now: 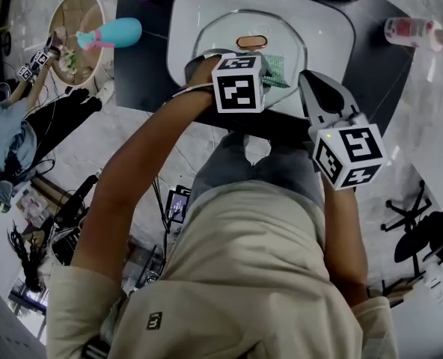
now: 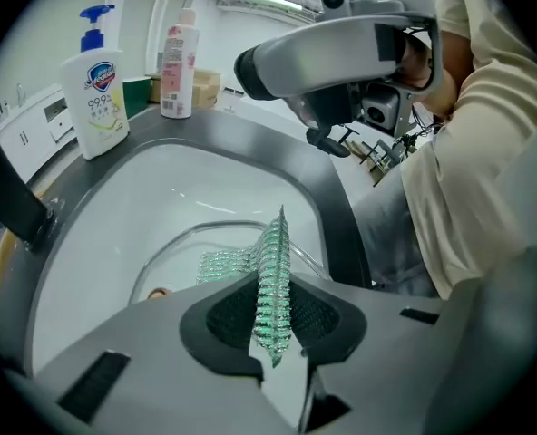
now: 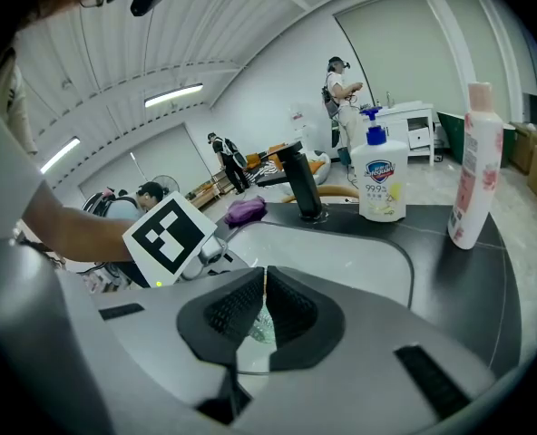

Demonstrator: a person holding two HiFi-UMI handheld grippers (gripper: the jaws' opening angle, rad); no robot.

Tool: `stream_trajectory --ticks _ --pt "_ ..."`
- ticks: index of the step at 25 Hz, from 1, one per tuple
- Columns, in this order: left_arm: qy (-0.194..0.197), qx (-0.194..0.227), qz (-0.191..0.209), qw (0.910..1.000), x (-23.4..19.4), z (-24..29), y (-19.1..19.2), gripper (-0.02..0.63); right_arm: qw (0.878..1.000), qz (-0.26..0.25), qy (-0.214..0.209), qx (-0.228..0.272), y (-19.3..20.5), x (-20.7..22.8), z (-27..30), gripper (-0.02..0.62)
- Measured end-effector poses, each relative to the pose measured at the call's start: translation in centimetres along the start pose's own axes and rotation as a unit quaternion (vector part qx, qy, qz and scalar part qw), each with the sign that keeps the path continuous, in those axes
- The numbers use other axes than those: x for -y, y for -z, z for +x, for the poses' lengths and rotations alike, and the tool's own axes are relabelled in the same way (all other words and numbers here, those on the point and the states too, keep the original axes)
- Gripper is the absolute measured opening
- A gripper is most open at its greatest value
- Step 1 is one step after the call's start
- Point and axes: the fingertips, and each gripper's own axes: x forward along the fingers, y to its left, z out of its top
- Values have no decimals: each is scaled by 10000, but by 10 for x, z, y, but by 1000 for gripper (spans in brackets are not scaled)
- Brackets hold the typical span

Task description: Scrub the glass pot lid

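Note:
The glass pot lid [image 1: 248,40] lies in the white sink [image 1: 184,13], its copper-coloured knob facing up. My left gripper [image 1: 270,73] is over the lid's near edge, shut on a green mesh scrubber [image 2: 273,252] that stands on edge between the jaws [image 2: 273,284]. The lid's rim [image 2: 196,238] curves just beyond the scrubber. My right gripper [image 1: 309,81] hovers above the sink's front right corner, apart from the lid. In the right gripper view its jaws [image 3: 262,284] are shut with nothing between them. The left gripper's marker cube [image 3: 169,234] shows beside them.
A black faucet [image 3: 300,184] stands at the sink's far side. A white soap pump bottle [image 2: 96,89] and a pink bottle [image 2: 178,62] stand on the dark counter [image 1: 371,58]. A purple cloth [image 3: 244,210] and a teal bottle [image 1: 117,32] lie at the counter's left. People stand in the background.

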Motion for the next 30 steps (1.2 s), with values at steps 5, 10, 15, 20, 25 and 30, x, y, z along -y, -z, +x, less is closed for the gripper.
stream_trajectory --ticks 5,10,15,20,25,30 --pt "-10 -76 115 9999 -14 12 -15 84 10000 74 39 -30 7 9 -3 26" --pt "-203 -261 296 9990 -30 26 -24 84 9999 122 63 -40 12 16 -7 26" --pt "-381 -438 337 9977 -50 32 -27 84 9998 164 93 -49 15 24 -12 26" --pt "-560 -603 209 9964 -74 31 -17 84 9997 198 113 -73 21 30 -15 26" --pt "-877 -364 -199 9953 -100 16 -12 84 9997 199 139 -77 23 36 -19 26" --pt "-1096 -148 -671 9916 -114 7 -4 84 9997 194 148 -86 25 34 -20 26"
